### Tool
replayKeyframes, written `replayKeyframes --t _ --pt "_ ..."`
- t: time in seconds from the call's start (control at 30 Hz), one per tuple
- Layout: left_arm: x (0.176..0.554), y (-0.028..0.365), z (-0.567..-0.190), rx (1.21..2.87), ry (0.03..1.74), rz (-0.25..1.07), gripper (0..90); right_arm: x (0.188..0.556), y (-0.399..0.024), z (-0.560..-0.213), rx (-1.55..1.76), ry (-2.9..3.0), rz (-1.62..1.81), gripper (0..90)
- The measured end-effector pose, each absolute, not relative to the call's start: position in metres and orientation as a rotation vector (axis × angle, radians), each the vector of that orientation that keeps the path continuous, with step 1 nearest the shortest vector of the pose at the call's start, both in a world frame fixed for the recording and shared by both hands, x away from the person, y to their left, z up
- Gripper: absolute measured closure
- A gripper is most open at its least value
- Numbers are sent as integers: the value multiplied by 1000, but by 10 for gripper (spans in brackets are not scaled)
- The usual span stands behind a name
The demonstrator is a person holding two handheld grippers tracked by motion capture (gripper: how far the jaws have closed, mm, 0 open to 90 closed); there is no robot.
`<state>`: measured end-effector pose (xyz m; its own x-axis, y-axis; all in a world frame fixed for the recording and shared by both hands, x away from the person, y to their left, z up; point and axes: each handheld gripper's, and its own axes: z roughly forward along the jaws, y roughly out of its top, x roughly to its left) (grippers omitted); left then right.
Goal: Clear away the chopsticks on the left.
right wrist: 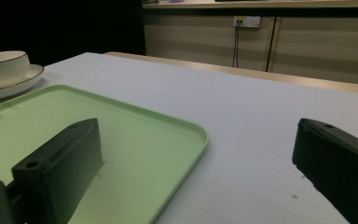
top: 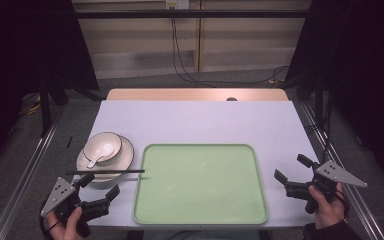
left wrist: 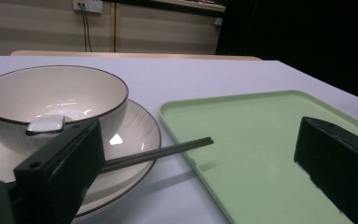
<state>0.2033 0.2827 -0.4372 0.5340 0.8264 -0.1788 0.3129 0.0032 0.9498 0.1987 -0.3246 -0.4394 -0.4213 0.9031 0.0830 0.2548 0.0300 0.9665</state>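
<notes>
High view: both hands rested at the table's near edge, left gripper (top: 99,189) and right gripper (top: 293,172) released, flanking the bare tray (top: 200,216).

Left gripper view: chopsticks (left wrist: 161,153) bridged plate (left wrist: 140,135) and tray rim; spoon (left wrist: 46,124) lay in the bowl (left wrist: 74,88).

Right gripper view: jaws apart, holding nothing, likely staged to start.

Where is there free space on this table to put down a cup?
The green tray is bare inside. The table is bare from the tray's far rim to its far edge. It is crowded left of the tray: bowl on plate, with chopsticks reaching the tray.
</notes>
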Motion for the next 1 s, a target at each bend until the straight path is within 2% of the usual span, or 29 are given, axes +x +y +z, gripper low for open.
replayKeyframes --t 0.5,0.57,0.63,0.77,0.87,0.93,1.0 --pt "208 292 -433 1596 971 523 14 199 -324 -440 1145 1765 1412 18" --pt "209 296 -432 1638 929 488 13 199 -323 -439 1134 1769 1416 16" --pt "210 299 -431 1688 891 515 16 199 -321 -440 1129 1772 1417 16" --pt "211 302 -429 1696 876 512 18 200 -320 -440 1121 1782 1422 17" --pt "211 308 -426 1710 870 525 29 201 -320 -440 1132 1766 1420 18" --pt "213 314 -423 1730 850 494 81 200 -320 -440 1127 1768 1418 18" --pt "213 318 -422 1743 858 522 76 200 -320 -440 1123 1776 1422 18"
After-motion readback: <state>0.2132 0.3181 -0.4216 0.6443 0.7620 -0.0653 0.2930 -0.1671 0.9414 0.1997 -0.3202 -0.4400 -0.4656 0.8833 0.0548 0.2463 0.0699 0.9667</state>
